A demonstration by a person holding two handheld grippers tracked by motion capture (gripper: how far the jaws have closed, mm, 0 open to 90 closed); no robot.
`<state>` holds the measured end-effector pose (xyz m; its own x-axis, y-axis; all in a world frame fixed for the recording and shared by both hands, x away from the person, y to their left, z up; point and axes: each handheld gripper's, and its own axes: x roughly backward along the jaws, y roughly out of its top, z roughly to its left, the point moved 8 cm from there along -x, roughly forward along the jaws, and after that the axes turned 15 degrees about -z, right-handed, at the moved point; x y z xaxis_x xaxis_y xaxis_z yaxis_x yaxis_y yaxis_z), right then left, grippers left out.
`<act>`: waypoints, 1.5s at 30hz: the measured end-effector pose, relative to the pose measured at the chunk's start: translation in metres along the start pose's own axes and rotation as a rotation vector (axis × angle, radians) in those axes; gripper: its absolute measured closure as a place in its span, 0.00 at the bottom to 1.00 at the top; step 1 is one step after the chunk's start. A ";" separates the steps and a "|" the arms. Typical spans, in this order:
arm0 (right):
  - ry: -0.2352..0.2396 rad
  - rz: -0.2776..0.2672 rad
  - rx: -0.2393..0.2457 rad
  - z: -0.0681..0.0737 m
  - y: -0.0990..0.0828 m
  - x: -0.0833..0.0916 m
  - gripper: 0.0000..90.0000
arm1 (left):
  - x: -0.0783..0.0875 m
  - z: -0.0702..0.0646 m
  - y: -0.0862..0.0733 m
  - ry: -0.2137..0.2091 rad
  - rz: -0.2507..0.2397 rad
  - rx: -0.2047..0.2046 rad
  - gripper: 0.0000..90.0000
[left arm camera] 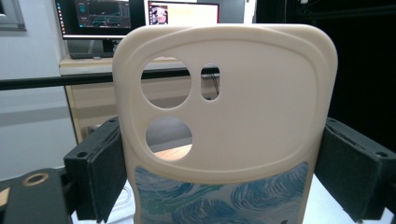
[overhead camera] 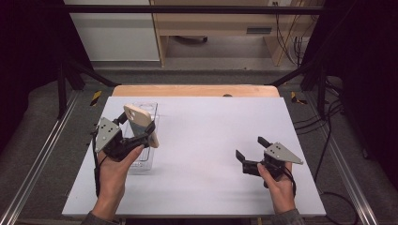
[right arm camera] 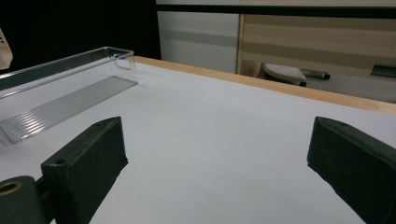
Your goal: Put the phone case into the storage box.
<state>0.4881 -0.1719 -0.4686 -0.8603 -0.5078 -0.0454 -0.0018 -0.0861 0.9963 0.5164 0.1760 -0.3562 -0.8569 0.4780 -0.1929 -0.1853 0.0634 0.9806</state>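
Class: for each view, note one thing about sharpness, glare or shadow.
High view: even light, dark surroundings, soft detail. Left gripper view: the phone case is sharp, the monitors behind it glow. Right gripper view: the clear tray catches glare, and the jaws cast soft shadows.

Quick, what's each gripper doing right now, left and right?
Left gripper: shut on the cream phone case, held upright above the clear tray.
Right gripper: open, holding nothing, low over the white table.

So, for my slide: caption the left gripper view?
Left gripper clamps an upright cream phone case with blue swirl print.
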 end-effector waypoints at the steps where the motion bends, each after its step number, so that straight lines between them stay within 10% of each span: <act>1: 0.000 0.000 0.000 0.000 0.000 0.000 0.05 | 0.000 0.000 0.000 0.000 0.000 0.000 0.12; 15: -0.021 -0.067 0.016 -0.002 -0.013 0.008 0.04 | -0.043 0.031 0.010 0.113 0.012 -0.112 0.12; 32: 0.032 -0.054 0.086 0.019 -0.023 0.008 0.04 | -0.095 0.080 -0.020 0.280 0.066 -0.071 0.12; 45: 0.020 -0.062 0.077 0.014 -0.022 0.010 0.04 | -0.107 0.082 -0.019 0.274 0.075 -0.092 0.12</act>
<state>0.4723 -0.1633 -0.4897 -0.8467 -0.5209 -0.1083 -0.0947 -0.0526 0.9941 0.6516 0.1955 -0.3512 -0.9653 0.2237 -0.1346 -0.1490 -0.0485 0.9877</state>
